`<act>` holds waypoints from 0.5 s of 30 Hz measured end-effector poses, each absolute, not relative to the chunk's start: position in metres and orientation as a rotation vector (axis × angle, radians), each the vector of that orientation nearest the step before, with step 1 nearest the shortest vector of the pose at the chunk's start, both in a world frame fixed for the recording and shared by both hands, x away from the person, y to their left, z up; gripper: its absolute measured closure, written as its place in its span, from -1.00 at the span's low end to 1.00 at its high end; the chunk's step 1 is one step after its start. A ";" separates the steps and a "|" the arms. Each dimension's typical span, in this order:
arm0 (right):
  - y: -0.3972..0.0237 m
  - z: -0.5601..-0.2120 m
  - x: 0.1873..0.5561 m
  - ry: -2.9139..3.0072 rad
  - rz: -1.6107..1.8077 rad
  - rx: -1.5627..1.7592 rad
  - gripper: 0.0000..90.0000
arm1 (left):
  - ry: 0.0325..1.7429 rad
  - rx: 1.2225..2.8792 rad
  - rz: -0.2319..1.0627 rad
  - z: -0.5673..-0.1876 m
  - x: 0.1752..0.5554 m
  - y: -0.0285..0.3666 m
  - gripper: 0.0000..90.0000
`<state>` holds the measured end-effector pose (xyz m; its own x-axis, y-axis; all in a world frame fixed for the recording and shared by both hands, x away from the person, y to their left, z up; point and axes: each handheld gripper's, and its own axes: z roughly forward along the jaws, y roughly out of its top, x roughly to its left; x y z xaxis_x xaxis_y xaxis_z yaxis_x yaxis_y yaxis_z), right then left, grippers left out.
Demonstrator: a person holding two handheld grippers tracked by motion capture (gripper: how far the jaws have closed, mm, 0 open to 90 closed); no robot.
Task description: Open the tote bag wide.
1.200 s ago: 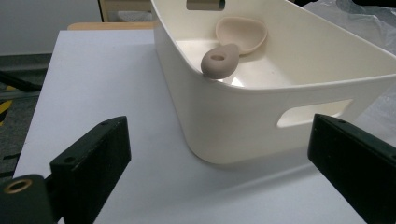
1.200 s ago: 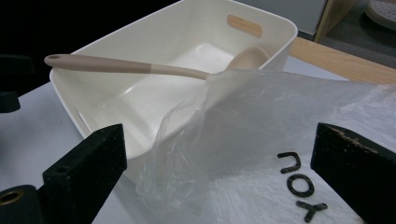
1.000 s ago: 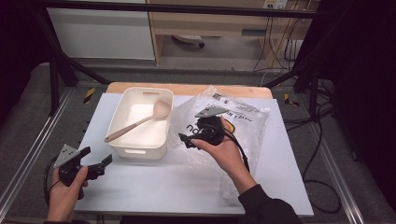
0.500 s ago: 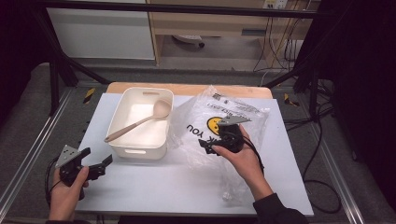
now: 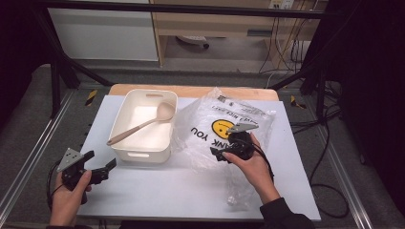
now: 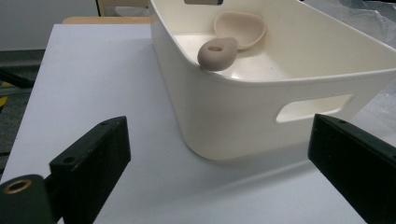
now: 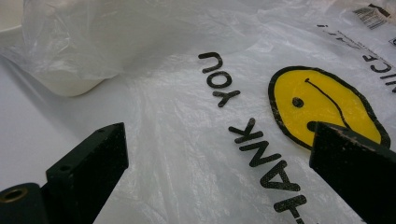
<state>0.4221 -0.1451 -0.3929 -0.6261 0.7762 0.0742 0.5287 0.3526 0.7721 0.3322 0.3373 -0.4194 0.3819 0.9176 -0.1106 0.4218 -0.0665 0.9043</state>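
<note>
White table (image 5: 157, 200) is filling mid-frame. Plastic bag (image 5: 217, 136) is lying right of centre, touching the white bin (image 5: 143, 125) holding a spoon (image 5: 141, 125). Right gripper (image 5: 217, 153) is hovering over the bag, jaws apart, empty. Left gripper (image 5: 99, 167), lower left, is gaping too, facing the bin.

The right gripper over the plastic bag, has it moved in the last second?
Yes. The right gripper has slid to the right across the plastic bag, away from the white bin, which has stayed put.

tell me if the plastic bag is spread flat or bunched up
Mostly spread flat: the plastic bag lies printed side up on the table, crinkled, one edge bunched against the white bin.
</note>
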 end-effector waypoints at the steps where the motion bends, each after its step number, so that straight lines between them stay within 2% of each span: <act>1: -0.145 -0.394 0.422 2.316 1.141 1.170 -0.88 | 1.200 1.668 0.636 -0.419 0.332 0.338 -0.88; 15: -0.155 -0.404 0.429 2.320 1.129 1.219 -0.89 | 1.203 1.665 0.638 -0.419 0.333 0.338 -0.88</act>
